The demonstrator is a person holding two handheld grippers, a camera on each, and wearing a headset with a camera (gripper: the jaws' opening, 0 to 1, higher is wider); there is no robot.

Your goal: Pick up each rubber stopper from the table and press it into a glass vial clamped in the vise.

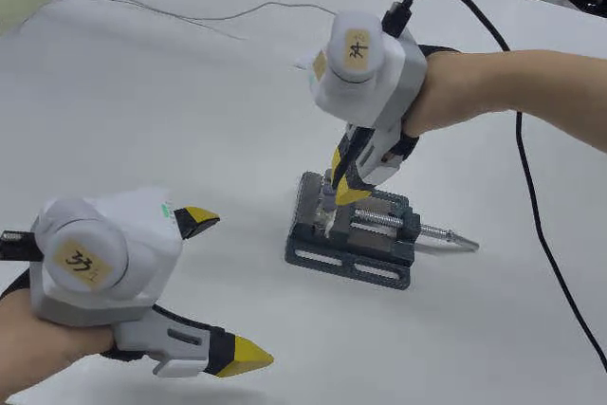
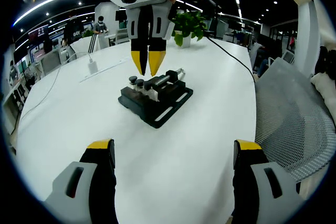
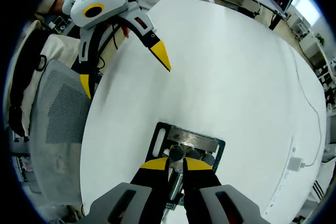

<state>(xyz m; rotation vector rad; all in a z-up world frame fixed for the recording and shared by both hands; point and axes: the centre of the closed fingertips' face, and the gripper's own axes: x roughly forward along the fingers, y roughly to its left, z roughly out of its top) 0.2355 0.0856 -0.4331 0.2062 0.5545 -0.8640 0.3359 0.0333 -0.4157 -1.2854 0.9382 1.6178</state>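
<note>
The right gripper (image 1: 340,187) is pointing straight down over the vise (image 1: 346,263), which is sitting on the white table (image 1: 190,92); its yellow-tipped jaws are drawn close together with just a thin slit between them, and I cannot tell whether they are pinching anything; in the right gripper view a dark rubber stopper (image 3: 176,152) is lying just ahead of the tips, but whether it is gripped or already seated on a vial is unclear. In the left gripper view two small glass vials (image 2: 136,85) are standing side by side at the near end of the vise, each seemingly wearing a dark cap, with the right gripper's tips hanging just above them. The left gripper (image 1: 223,286) is hovering well apart from the vise, its jaws spread wide and holding nothing. Judging from this, the pressing step is under way or just ending, and the risks are lying in the push itself; if the tips are coming down off-centre, the stopper may be going in crooked or popping aside; too hard a press could be cracking the glass or tipping the vial in its clamp; the neighbouring vial is sitting so close that a jaw could be clipping it; the vise is apparently resting loose on the table, so a slanted push could be sliding it, and the idle left gripper is too far off to be steadying it.
</note>
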